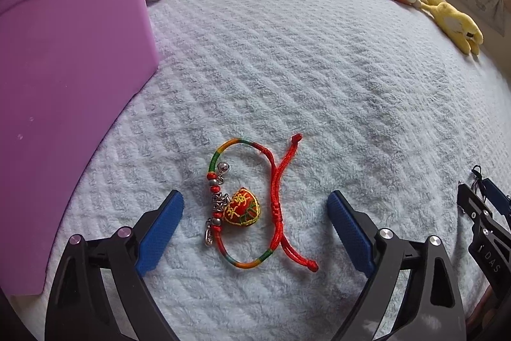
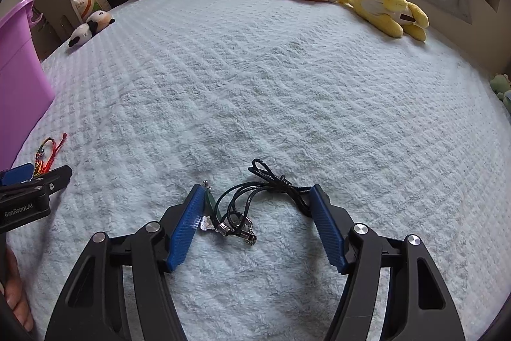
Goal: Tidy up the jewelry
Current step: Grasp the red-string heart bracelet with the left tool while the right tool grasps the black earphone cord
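White fleecy blanket (image 2: 287,91) fills everything, purple bin (image 1: 64,69) towering at nine o'clock, likely the drop-off! Left gripper (image 1: 255,229) hangs low, fingers wide apart, straddling the woven bracelet (image 1: 252,206), lined up for a pinch. Right gripper (image 2: 255,232) likewise spread around the black cord necklace (image 2: 255,200), its pendant touching the nine o'clock pad.

The left gripper (image 1: 255,232) hangs low with its jaws spread wide, the blue pads (image 1: 159,234) angled outward and apart. The right gripper (image 2: 258,229) sits level beside it, jaws also parted, though somewhat less widely; its blue pads (image 2: 186,232) face each other across the gap. Each gripper's tip shows at the edge of the other's view. A bare hand (image 2: 16,293) shows at the lower left of the right wrist view.
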`<state>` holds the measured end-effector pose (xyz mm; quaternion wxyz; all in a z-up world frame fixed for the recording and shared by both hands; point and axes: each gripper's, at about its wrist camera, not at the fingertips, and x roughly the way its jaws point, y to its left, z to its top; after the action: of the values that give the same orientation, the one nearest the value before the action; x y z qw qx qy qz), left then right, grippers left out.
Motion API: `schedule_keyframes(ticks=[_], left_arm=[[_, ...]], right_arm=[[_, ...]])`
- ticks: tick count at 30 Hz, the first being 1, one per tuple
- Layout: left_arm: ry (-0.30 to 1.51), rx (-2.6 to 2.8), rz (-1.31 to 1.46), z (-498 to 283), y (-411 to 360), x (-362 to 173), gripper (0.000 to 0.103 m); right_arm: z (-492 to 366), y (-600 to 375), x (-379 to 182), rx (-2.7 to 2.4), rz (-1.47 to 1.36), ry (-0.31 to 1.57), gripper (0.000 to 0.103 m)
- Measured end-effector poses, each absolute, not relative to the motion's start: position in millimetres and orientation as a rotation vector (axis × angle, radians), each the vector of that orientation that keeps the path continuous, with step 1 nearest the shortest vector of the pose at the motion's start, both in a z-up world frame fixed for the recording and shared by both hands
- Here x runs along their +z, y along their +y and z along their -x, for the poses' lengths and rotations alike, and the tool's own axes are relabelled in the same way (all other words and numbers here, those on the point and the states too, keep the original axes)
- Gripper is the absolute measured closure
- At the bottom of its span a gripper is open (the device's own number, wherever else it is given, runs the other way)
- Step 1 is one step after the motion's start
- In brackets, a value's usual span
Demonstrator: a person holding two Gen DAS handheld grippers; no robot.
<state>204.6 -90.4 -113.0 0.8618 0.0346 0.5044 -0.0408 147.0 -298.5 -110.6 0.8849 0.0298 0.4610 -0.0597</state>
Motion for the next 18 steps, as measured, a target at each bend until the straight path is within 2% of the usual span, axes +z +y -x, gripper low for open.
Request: schedule_keyframes(ticks=[2,4,5,7,8,9,11,18], left_arm=[[1.054,-0.087,-0.067,-201.8,-90.0,-111.4,0.029],[1.050,-0.075,-0.079,-199.6,-91.4,-109.8,0.041],[1.049,-0.073,-0.080,-198.9,-91.8,-109.6,0.042],[1.047,-0.086,-0.075,-196.9,-92.7,-108.0,0.058],[1.043,-0.080,-0.087,-195.4,-94.4,-106.7,0.063],[1.041,-0.090,-0.090,-193.9,-95.3,-106.1,0.079],[1.038,-0.099,-0.104,-190.6,-97.6,-104.1,0.094],[1.037,-0.140,-0.063,-175.7,-88.8,-94.0,0.094]], right_arm=[[-147.2,-295.1,-110.4,-0.116,-0.051,0.960,0.050],[-147.5,-292.0,-110.1,-0.104,-0.044,0.961,0.061],[-147.6,-290.5,-109.8,-0.098,-0.043,0.962,0.063],[-146.6,-288.2,-109.2,-0.086,-0.047,0.965,0.077],[-146.0,-286.7,-108.6,-0.080,-0.051,0.967,0.081],[-145.7,-285.5,-107.9,-0.076,-0.054,0.969,0.085],[-144.1,-285.1,-105.6,-0.068,-0.073,0.971,0.093],[-125.0,-290.3,-92.9,-0.038,-0.182,0.969,0.095]])
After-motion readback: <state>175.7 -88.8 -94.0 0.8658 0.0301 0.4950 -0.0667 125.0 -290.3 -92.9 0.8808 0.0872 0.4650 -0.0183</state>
